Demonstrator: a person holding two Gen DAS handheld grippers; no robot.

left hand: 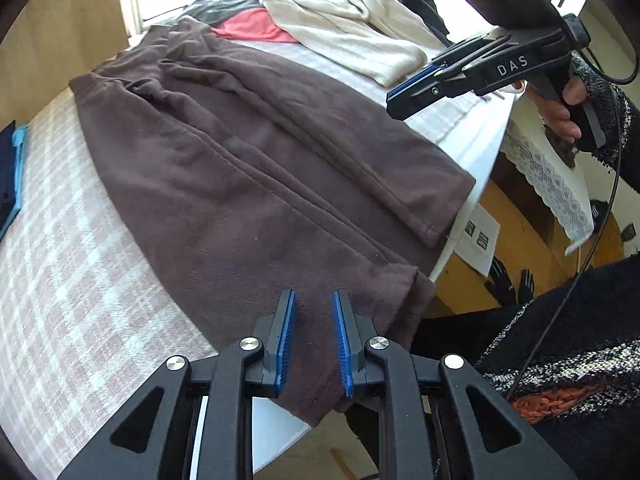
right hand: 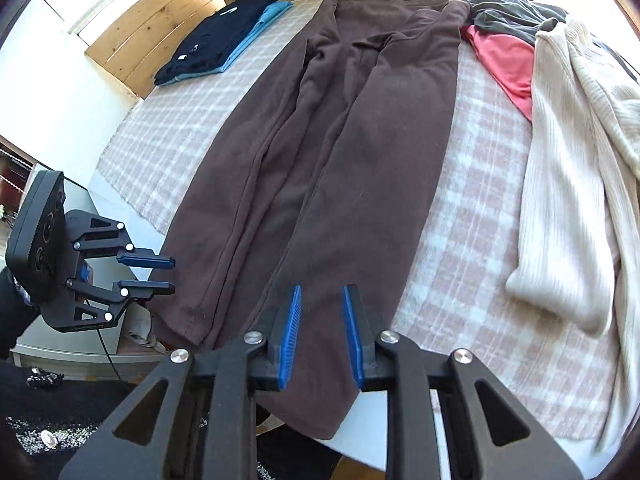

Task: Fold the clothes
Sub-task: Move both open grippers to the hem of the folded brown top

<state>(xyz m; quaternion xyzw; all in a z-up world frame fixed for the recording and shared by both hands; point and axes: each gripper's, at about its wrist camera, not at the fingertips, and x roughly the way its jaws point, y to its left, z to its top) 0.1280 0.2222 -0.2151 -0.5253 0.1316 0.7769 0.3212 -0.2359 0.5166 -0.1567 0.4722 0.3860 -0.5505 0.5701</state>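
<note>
A pair of dark brown fleece trousers (right hand: 344, 152) lies lengthwise on the surface (right hand: 472, 240), which is covered by a pink-and-white checked cloth. The waistband is at the far end, the legs run side by side towards the near edge, and both cuffs hang slightly over that edge. The left gripper (left hand: 314, 340) hovers over one cuff with a narrow gap between its blue pads, holding nothing. The right gripper (right hand: 322, 336) hovers over the other cuff, its pads likewise a little apart and empty.

A navy garment folded on a light blue one (right hand: 224, 36) sits at the far left corner. A loose heap of a cream ribbed knit, a coral piece and a grey piece (right hand: 560, 128) lies along the right side, just beside the trousers.

Flat trousers with grippers at the cuffs would fit either a garment just spread for folding or one between folds, so I cannot tell the stage.

The risks, as I judge them:
- Fleece is thick and limp, so a narrow gap may catch only the top layer, leaving the fold uneven.
- The overhanging cuffs could drag the legs off the edge if a grip slips.
- The wrinkled crotch area may bunch when the legs are carried up.
- The cream knit lies close enough to snag.
</note>
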